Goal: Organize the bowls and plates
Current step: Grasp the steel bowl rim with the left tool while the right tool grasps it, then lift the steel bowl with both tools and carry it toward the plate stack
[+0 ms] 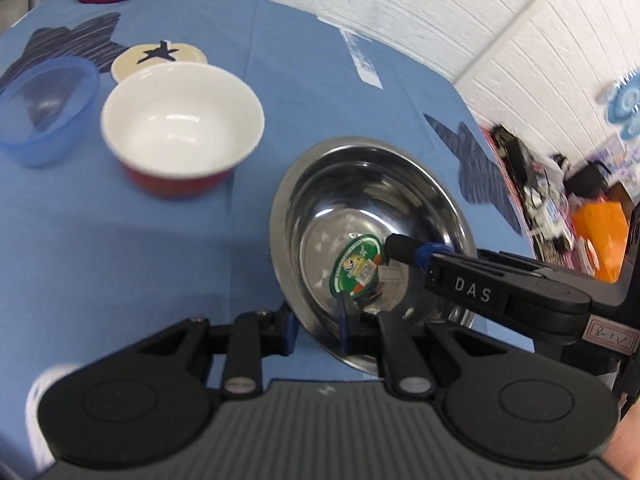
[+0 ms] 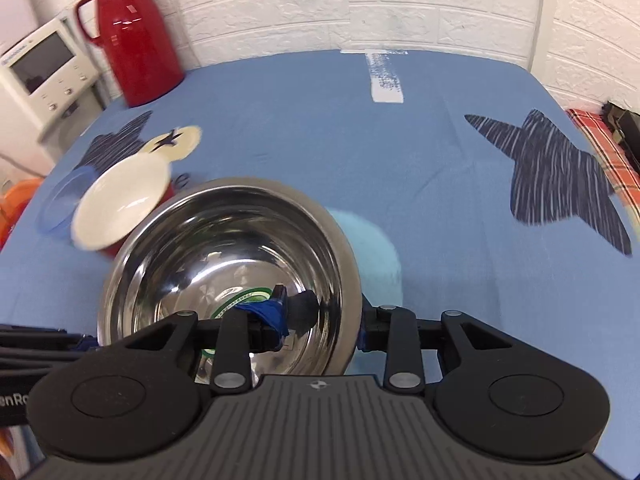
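Barely started: both my left gripper (image 1: 318, 330) and right gripper (image 2: 322, 330) pinched the steel bowl (image 2: 224, 248) rim; ceramic bowl (image 1: 182, 120) and blue plastic bowl (image 1: 44, 108) sat unstacked near the worktop's (image 2: 400, 152) left edge.

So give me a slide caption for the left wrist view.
Both grippers straddle the steel bowl's rim, beside a white bowl.

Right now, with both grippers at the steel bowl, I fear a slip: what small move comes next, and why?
Probably firm the right gripper on the steel bowl rim before carrying. The rim sits between its fingers, the left gripper straddles the near rim, and the bowl looks tilted.
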`<state>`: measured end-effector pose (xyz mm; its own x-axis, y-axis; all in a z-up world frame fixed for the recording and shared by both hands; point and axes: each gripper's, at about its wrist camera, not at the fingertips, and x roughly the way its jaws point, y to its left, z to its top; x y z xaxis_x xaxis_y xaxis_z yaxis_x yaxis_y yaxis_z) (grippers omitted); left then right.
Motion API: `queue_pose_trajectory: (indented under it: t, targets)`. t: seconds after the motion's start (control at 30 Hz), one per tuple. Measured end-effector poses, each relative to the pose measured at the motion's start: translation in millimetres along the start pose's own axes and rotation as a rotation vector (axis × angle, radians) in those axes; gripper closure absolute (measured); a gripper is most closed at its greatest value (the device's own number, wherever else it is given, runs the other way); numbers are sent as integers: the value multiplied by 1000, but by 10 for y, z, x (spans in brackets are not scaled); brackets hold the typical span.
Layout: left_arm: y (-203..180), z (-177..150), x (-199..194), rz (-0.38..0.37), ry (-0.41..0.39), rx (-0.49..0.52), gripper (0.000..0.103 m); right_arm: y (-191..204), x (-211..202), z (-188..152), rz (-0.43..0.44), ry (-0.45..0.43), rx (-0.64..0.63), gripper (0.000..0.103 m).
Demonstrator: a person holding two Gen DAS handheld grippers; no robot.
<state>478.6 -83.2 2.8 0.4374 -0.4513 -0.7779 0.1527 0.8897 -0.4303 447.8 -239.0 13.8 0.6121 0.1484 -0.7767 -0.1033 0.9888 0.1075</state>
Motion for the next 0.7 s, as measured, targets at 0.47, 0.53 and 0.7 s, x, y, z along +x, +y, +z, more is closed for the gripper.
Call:
queue_pose_trajectory:
  t: [0.47,0.53,0.7]
  targets:
    - [128,-1535,-1006,-64,139,197,91,650,-1119,-1595,80,58,-25,81]
    - [144,-1600,-995,-68,140,195,91,666,-1129,-1657,72,65,-27,81]
    - [118,-1689,-909,-69,136,190,91,602,-1092,-1728,54,85,3,80]
